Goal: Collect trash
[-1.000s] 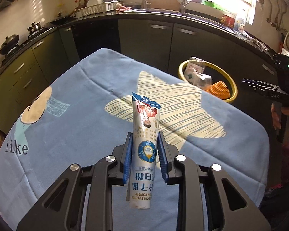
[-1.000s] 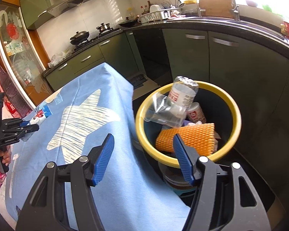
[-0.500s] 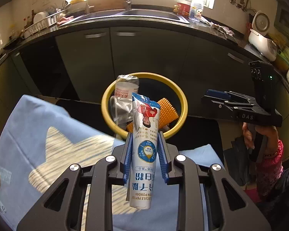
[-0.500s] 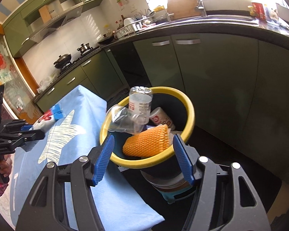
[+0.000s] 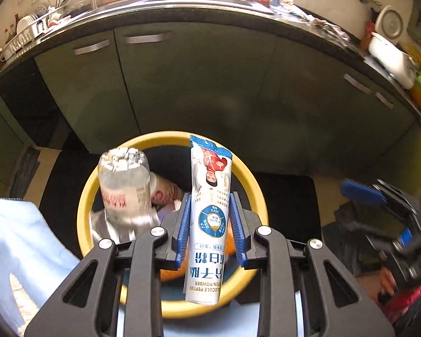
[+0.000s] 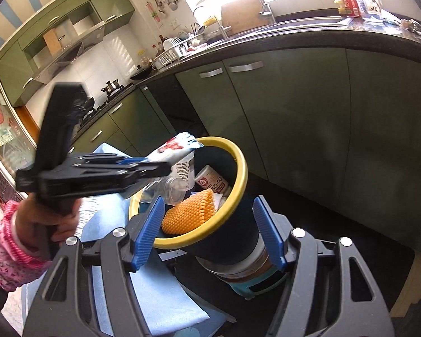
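My left gripper [image 5: 210, 230] is shut on a white protein-powder sachet [image 5: 209, 219] and holds it upright over the yellow-rimmed trash bin [image 5: 255, 185]. The bin holds a clear plastic bottle [image 5: 125, 185], a small white cup [image 5: 165, 191] and an orange mesh piece [image 6: 188, 213]. In the right wrist view the left gripper [image 6: 154, 165] reaches in from the left, with the sachet [image 6: 174, 148] over the bin rim [image 6: 238, 179]. My right gripper [image 6: 210, 230] is open and empty, just in front of the bin.
The blue tablecloth edge [image 5: 19, 241] lies at lower left, next to the bin. Green kitchen cabinets [image 5: 210, 84] under a dark counter stand behind the bin. The right gripper shows blurred at right in the left wrist view [image 5: 384, 205].
My left gripper has carried the sachet from above the table to over the bin. The right gripper has stayed open and moved closer to the bin.
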A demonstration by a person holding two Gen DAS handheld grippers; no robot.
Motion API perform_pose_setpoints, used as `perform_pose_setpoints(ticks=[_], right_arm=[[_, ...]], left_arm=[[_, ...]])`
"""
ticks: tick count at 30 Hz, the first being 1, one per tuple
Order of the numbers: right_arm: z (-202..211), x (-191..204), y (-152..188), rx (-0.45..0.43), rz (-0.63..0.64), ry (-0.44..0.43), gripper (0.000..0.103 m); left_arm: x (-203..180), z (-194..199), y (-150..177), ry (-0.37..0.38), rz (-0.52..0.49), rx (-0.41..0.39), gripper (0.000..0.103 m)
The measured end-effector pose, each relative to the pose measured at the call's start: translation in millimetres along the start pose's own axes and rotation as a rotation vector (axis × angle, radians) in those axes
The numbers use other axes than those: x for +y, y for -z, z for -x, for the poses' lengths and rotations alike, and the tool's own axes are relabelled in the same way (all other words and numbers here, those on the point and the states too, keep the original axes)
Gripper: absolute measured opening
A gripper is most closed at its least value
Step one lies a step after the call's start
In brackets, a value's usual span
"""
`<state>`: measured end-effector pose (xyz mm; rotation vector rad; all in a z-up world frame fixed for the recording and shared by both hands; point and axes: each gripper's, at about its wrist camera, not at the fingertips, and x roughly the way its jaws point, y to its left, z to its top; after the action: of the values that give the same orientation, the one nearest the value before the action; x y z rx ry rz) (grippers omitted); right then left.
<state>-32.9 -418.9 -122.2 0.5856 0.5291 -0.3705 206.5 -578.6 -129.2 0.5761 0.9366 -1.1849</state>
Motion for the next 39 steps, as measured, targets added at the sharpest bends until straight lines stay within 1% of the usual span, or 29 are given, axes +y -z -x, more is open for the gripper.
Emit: perform_pose_setpoints(ticks=[1, 2, 3, 6, 9, 10, 11, 12, 15, 18, 21, 26, 28, 29, 31, 33, 39], right_arm=[[0.3, -0.5, -0.4, -0.002, -0.002, -0.001, 0.063], [0.7, -0.6, -0.7, -0.002, -0.002, -0.001, 0.063], [2.4, -0.8, 0.0, -0.004, -0.002, -0.002, 0.063], [5.0, -2.3, 0.5, -0.004, 0.000, -0.006, 0.063], [7.1, -2.9, 0.2, -0.006, -0.001, -0.007, 0.063], [7.2, -2.5, 0.2, -0.006, -0.001, -0.007, 0.063], [6.9, -2.1, 0.4, -0.006, 0.000, -0.008, 0.063], [6.8, -0.9, 0.6, -0.005, 0.002, -0.011, 0.064], [6.1, 6.4, 1.5, 0.002, 0.017, -0.015, 0.064], [6.3, 16.9, 1.9, 0.007, 0.044, -0.018, 0.066], [7.4, 29.2, 2.0, 0.008, 0.073, -0.026, 0.067], [9.6, 53.3, 6.7, 0.021, 0.138, -0.032, 0.072], [10.6, 65.2, 11.7, 0.036, 0.165, -0.041, 0.081], [11.9, 70.6, 13.8, 0.040, 0.174, -0.046, 0.084], [15.6, 81.7, 17.9, 0.048, 0.191, -0.058, 0.094], [21.2, 95.0, 21.6, 0.049, 0.220, -0.060, 0.096], [43.3, 136.3, 32.0, 0.018, 0.347, -0.056, 0.096]], left_arm=[[1.3, -5.4, -3.9, -0.002, 0.012, 0.002, 0.034], [3.2, -10.1, -8.1, -0.011, 0.031, -0.003, 0.046], [4.5, -12.4, -9.2, -0.014, 0.041, -0.011, 0.050], [8.3, -12.4, -10.9, -0.013, 0.069, -0.025, 0.052], [12.4, 2.0, -4.3, -0.021, 0.090, -0.045, 0.056], [13.3, 11.6, -0.1, -0.029, 0.097, -0.062, 0.057], [14.1, 20.0, 4.3, -0.041, 0.103, -0.082, 0.063], [13.9, 31.9, 10.0, -0.058, 0.111, -0.109, 0.072], [12.2, 70.9, 32.2, -0.103, 0.121, -0.190, 0.088], [7.0, 110.5, 56.0, -0.159, 0.136, -0.258, 0.096], [2.3, 147.9, 82.7, -0.231, 0.164, -0.314, 0.098], [-6.1, 212.4, 143.0, -0.423, 0.247, -0.399, 0.098], [-6.2, 237.9, 172.7, -0.499, 0.289, -0.434, 0.098], [-5.9, 253.0, 191.2, -0.546, 0.318, -0.456, 0.098], [-6.7, 274.9, 220.7, -0.603, 0.374, -0.486, 0.098], [-5.4, 296.4, 255.4, -0.651, 0.449, -0.494, 0.098], [-4.9, 349.2, 348.1, -0.796, 0.635, -0.486, 0.098]])
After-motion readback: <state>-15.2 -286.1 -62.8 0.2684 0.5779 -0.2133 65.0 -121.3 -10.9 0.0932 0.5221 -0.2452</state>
